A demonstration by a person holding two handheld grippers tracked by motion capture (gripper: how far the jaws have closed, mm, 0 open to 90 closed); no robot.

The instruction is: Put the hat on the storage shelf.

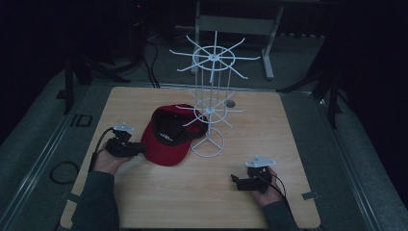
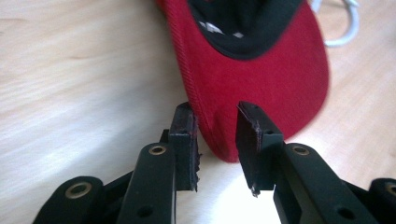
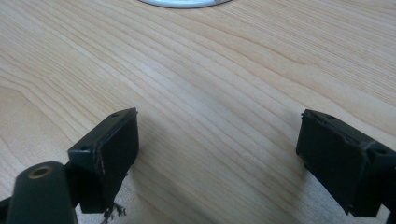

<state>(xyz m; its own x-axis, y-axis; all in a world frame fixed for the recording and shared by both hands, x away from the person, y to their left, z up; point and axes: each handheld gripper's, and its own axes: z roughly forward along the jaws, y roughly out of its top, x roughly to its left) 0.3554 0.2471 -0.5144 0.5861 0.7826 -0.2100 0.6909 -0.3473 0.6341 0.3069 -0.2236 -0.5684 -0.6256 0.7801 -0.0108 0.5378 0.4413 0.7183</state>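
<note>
- Red cap (image 1: 166,137) lying upside down on the wooden desk (image 1: 159,202), dark lining facing up, brim turned toward the near edge and the left side.
- Crown of the cap resting against the white wire rack (image 1: 210,103), whose round base ring sits on the desk just right of the brim.
- Left gripper (image 1: 139,149) held low at the left of the desk, reaching the brim's left edge in the high view.
- Seen along the left gripper (image 2: 217,140): jaws parted with a narrow gap, set either side of the rim of the red cap (image 2: 261,79), brim edge lying between the pads; contact between pads and brim not possible to tell.
- Part of the white base ring (image 2: 348,28) showing at the upper right of the left gripper view, beyond the brim.
- Left hand (image 1: 107,162) wrapped around the gripper body, dark sleeve entering from the bottom, black cable looping out to the left.
- Right gripper (image 1: 234,179) resting near the front right of the desk, well apart from the cap and rack, grey three-cornered plate on top.
- Seen along the right gripper (image 3: 217,154): jaws spread wide, nothing between them, bare wood grain of the desk (image 3: 210,84) beneath.
- Curved pale edge of the base ring (image 3: 182,3) at the top of the right gripper view.
- Surroundings beyond the desk dark; grey floor and a loose black cable loop (image 1: 62,172) at the left.
</note>
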